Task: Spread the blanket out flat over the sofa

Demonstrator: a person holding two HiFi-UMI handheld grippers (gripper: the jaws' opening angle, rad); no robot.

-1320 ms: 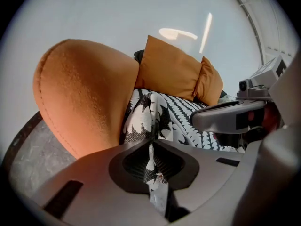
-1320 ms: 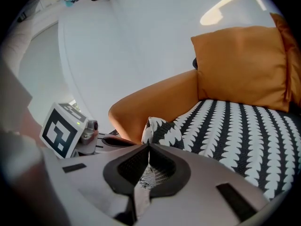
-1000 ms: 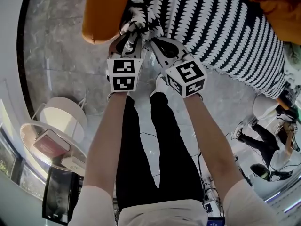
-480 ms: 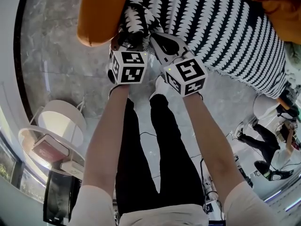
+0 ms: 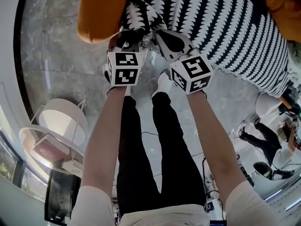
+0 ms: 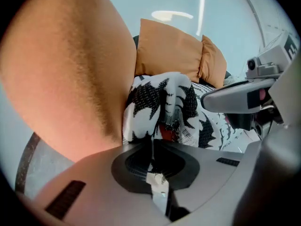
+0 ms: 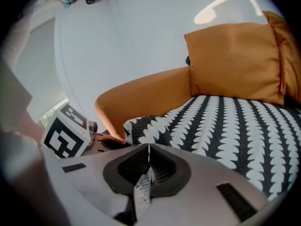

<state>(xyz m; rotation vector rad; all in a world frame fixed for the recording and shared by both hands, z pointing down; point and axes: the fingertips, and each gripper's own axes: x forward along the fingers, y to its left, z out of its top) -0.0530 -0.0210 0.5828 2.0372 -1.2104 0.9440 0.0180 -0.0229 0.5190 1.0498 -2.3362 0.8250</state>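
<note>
head view: tongs (image 5: 129, 35) (image 5: 159, 33) tight on blanket (image 5: 225, 27)

No words, numbers or brand names can be read anywhere. Left marker cube (image 5: 123, 68): black-and-white square code patterns on its faces, no letters. Right marker cube (image 5: 194, 73): same kind of block patterns, no real characters. Pink box (image 5: 47, 150) on the round table (image 5: 29, 134): cover print too small to read.

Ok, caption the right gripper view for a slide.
Right gripper, jaws shut on the edge of the black-and-white blanket draped over the orange sofa, cushions behind.
</note>
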